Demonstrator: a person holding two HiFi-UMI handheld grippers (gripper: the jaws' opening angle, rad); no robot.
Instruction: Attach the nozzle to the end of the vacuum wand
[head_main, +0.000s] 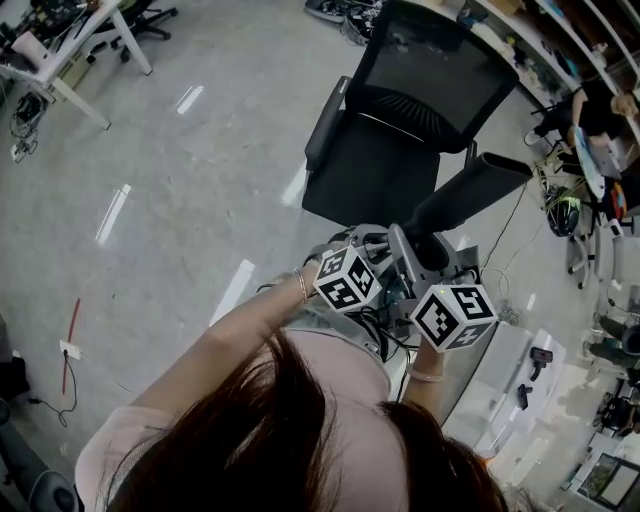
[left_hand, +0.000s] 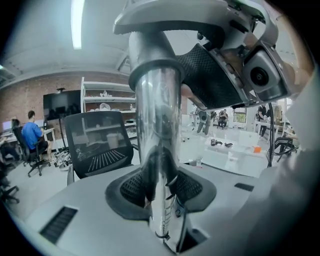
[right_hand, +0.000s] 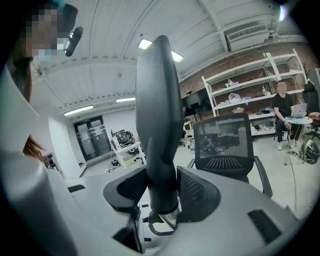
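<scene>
Ok, both tools are loaded. Your left gripper (left_hand: 161, 189) is clamped on the wand (left_hand: 159, 125), a shiny metal tube standing upright thru the middle of the left gripper view, pads pressing it from both sides. Your right gripper (right_hand: 162, 191) pinches the nozzle (right_hand: 159, 110) low down near its base, pads tight on either side.

Key relation: nozzle & wand sit on one line. In the head view the nozzle's long axis runs from frame centre toward the upper right, tip ending just right of the office chair (head_main: 400, 130). The wand is mostly hidden under the marker cubes.

The right gripper is nearer the joint. In the left gripper view its pad shows upper right, just beside the tube, above a collar ring. In the right gripper view a bit of bright metal peeks out below the nozzle's base ring, bottom centre.

My read: the nozzle's mouth is already on the wand end, but I can't tell if it's fully seated. Any push should go straight along that shared axis, no tilt, w/ your left hand bracing.

The nozzle itself is long, slim, dark grey matte plastic, round at the base & flattening toward a slanted tip, crevice type. It looks rigid & prob. takes a firm grip w/o slipping.
</scene>
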